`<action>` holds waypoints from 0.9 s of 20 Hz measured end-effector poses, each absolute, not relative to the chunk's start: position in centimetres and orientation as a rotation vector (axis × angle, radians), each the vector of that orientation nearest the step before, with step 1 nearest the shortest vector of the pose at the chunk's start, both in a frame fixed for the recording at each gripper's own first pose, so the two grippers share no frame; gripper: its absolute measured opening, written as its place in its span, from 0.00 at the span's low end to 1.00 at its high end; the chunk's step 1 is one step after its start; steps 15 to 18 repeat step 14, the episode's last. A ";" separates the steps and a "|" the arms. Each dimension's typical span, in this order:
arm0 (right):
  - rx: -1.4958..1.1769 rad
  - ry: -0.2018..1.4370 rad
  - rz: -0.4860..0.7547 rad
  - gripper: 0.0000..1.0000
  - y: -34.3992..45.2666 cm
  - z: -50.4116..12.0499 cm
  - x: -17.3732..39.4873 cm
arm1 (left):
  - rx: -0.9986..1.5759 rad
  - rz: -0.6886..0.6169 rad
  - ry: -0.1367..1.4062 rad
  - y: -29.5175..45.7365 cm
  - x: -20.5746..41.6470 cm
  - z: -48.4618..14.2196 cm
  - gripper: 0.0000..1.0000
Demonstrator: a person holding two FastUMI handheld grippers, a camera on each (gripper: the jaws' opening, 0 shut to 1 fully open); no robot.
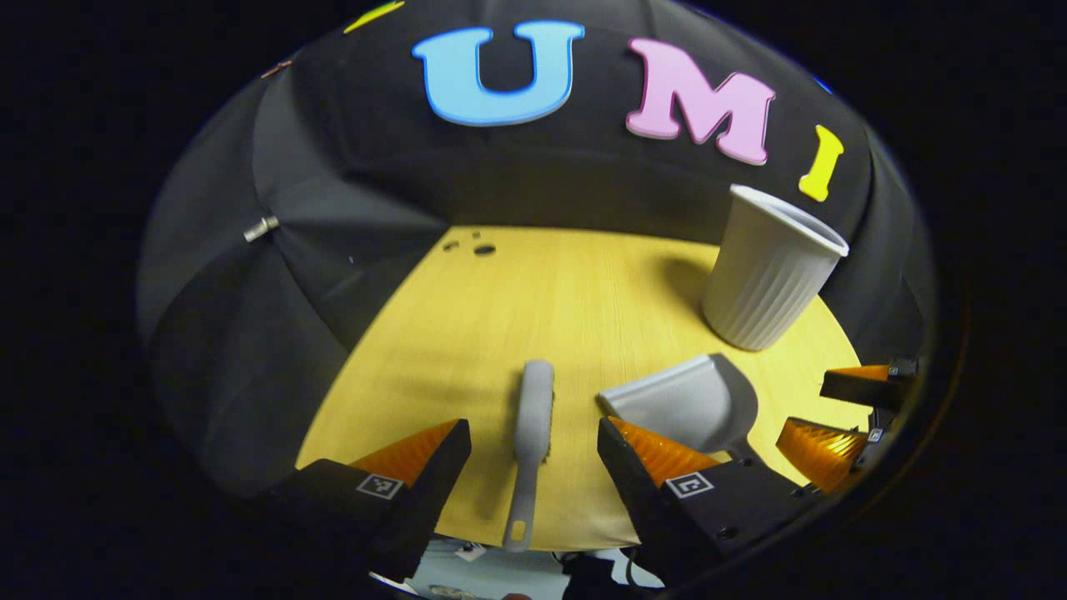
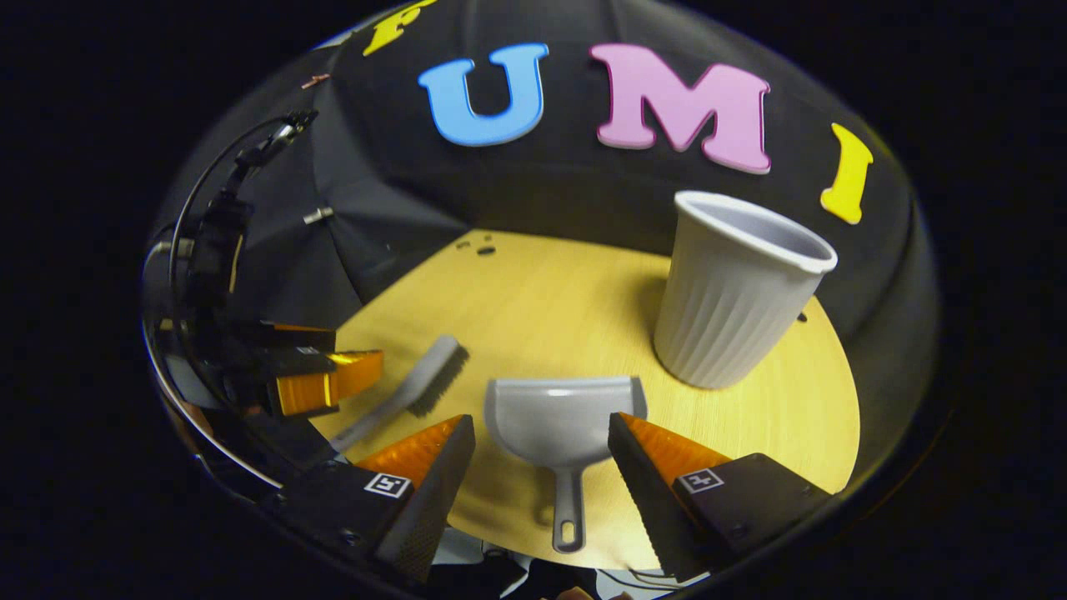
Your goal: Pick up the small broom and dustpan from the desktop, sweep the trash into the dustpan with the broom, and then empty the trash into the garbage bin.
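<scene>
Here, broom flat on the worktop, handle toward the near edge, lying between the fingers of the left claw, spread wide and gripping nothing. Just beside, dustpan flat too, handle toward the near edge, framed by the right claw, likewise wide open and empty. Beyond the dustpan, upright on the worktop, ribbed bin. Far back, small dark spots near the worktop's rear edge.
</scene>
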State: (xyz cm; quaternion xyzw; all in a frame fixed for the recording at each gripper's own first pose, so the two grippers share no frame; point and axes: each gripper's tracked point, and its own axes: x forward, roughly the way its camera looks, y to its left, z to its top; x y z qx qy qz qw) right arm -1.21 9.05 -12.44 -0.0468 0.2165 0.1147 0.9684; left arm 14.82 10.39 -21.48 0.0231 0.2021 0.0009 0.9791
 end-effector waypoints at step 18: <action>-0.048 0.116 0.151 0.99 4.8 -4.5 -9.9 | -0.023 -0.009 -0.004 7.3 1.5 -13.4 0.98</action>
